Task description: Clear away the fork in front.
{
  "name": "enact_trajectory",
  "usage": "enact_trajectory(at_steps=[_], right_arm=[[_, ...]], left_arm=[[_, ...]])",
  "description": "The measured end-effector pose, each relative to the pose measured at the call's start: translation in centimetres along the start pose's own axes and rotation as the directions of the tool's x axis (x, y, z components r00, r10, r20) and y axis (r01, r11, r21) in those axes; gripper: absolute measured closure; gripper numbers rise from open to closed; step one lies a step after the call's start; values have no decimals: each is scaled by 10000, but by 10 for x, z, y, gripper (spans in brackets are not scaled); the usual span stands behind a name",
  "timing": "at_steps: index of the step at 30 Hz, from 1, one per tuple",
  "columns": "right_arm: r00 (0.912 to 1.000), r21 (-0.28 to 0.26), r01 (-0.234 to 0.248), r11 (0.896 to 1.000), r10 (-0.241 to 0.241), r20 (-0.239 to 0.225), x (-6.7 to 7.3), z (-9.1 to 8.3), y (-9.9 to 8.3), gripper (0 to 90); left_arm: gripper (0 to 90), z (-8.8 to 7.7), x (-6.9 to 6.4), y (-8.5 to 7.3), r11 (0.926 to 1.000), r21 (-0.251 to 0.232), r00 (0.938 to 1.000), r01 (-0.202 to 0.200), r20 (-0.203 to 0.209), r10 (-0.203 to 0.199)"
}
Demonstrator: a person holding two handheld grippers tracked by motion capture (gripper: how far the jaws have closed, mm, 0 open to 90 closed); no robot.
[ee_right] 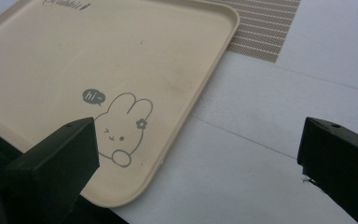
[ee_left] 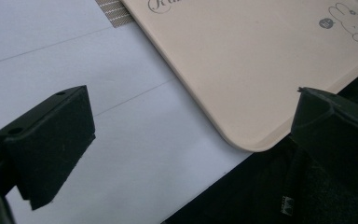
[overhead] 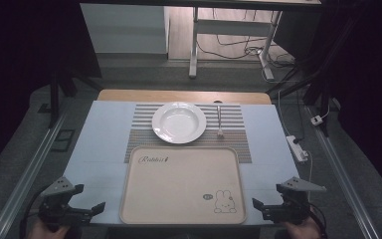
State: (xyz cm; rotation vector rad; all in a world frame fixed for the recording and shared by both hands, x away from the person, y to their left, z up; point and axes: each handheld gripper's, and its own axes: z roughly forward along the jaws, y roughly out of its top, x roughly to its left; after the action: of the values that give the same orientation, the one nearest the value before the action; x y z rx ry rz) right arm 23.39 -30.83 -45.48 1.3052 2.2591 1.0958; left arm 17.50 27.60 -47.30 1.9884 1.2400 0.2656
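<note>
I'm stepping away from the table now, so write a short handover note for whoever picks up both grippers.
Left gripper: open, holding nothing, beside the tray's near left corner.
Right gripper: open, holding nothing, beside its near right corner.
The beige tray is bare. The white plate sits on the striped placemat behind it, with the fork to its right.
Done: nothing gripped yet.
Left: probably handling the tray, plate and fork.

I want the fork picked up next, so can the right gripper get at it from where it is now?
Probably yes. The right gripper is open, holds nothing, and sits beside the tray's near right corner. The fork lies alone on the striped placemat, right of the plate, with nothing between them but bare cloth.
</note>
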Motion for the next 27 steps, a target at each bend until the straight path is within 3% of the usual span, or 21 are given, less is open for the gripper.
enact_trajectory(at_steps=[9, 27], right_arm=[[9994, 407, 336, 9986, -339, 58, 3, 4, 2, 0], [9965, 613, 833, 9946, -830, -65, 8, 6, 3, 0]], left_arm=[[0, 0, 2, 0, 9999, 74, 9999, 70, 136, -71], [11, 0, 3, 0, 9998, 76, 9994, 170, 297, -172]])
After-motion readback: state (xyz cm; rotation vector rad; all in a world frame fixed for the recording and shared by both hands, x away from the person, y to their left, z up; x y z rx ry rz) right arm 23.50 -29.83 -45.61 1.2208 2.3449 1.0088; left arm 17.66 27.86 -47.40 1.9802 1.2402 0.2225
